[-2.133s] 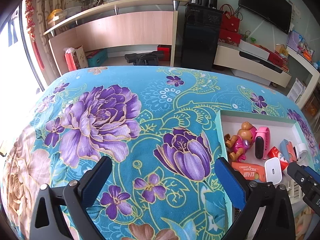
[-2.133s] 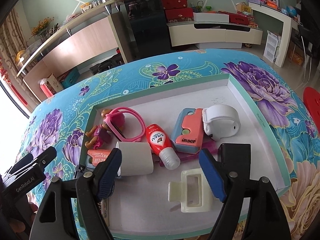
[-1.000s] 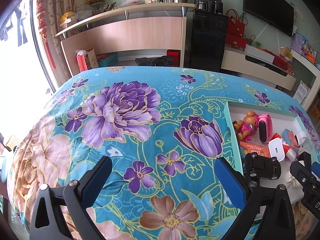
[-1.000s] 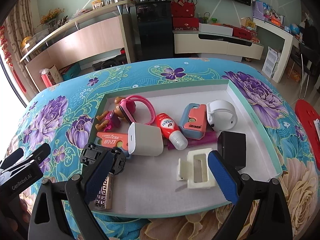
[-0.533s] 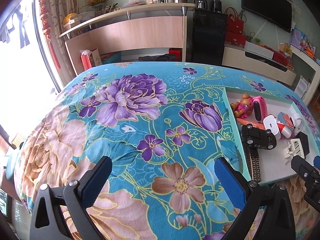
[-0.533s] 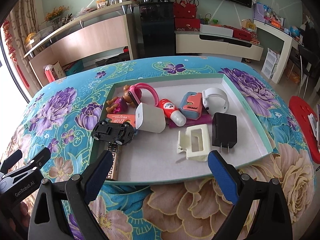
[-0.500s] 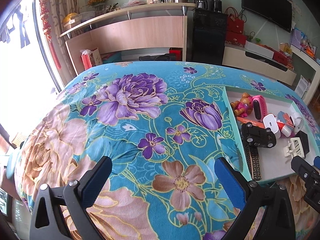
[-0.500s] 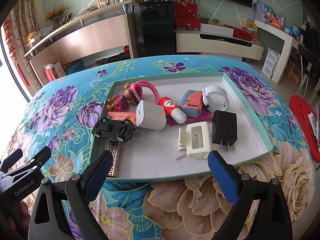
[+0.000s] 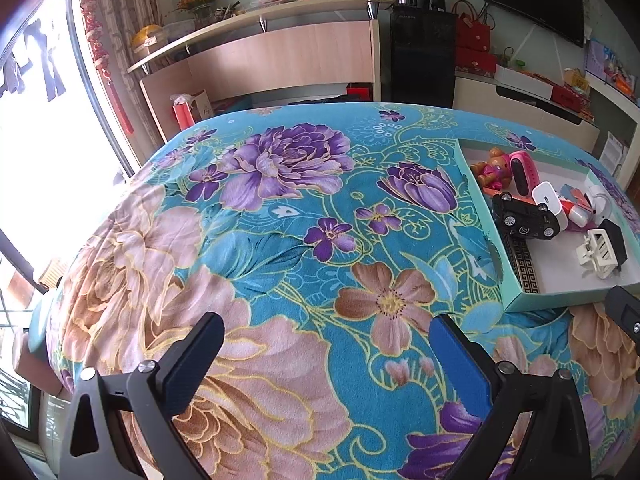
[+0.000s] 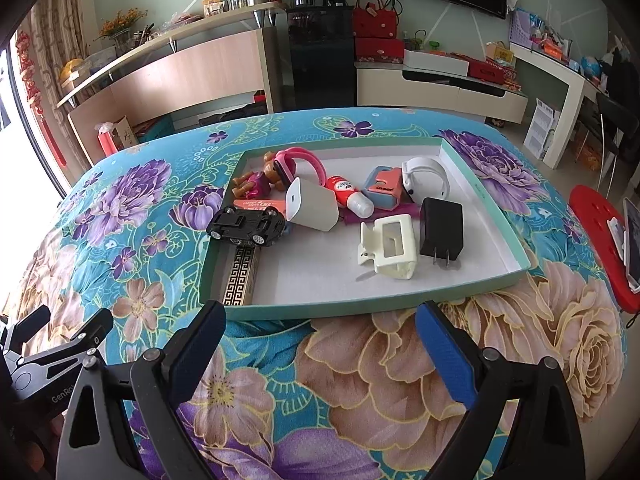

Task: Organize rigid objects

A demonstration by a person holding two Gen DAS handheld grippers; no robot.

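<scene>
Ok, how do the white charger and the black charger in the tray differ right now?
The white charger is bulkier and pale; the black charger is slimmer and dark. The white one leans against other items in the pile, its port face showing; the black one lies flat, apart, prongs toward the near rim. Both sit inside the tray.

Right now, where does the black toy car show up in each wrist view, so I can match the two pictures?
Left wrist view: the black toy car sits at the right edge of the picture, on the left rim of the green tray.
Right wrist view: the black toy car lies left of centre, straddling the tray's left rim.
Shared landmark: the white hair clip inside the tray.
</scene>
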